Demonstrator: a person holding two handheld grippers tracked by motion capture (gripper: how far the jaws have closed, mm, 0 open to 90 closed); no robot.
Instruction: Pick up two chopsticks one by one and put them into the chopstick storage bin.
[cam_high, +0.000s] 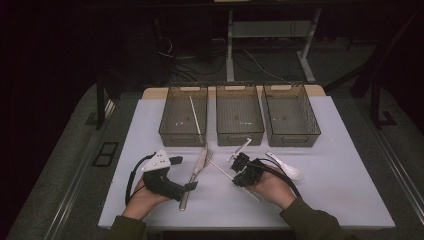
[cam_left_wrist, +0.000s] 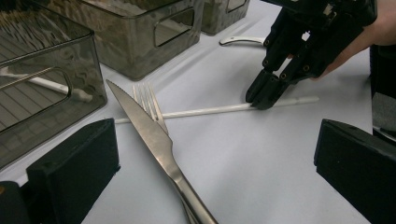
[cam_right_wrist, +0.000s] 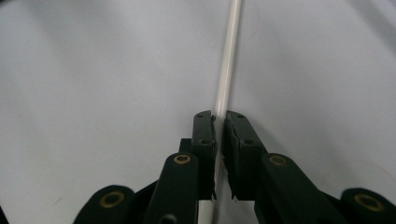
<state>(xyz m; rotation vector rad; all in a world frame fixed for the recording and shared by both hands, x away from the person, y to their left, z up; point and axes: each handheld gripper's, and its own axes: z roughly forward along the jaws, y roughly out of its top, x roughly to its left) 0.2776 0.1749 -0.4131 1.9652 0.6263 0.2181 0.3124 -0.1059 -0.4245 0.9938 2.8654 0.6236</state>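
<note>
A white chopstick lies slanted on the white table. My right gripper points down at it, jaws shut on its shaft near the middle, tips at the table surface. My left gripper rests low at the front left, open wide and holding nothing. A table knife runs out ahead between its jaws, lying over a fork. The chopstick's far end reaches under the fork tines.
Three dark see-through bins stand in a row at the back; the left one holds a white chopstick. Another white stick and a white spoon lie before the middle and right bins.
</note>
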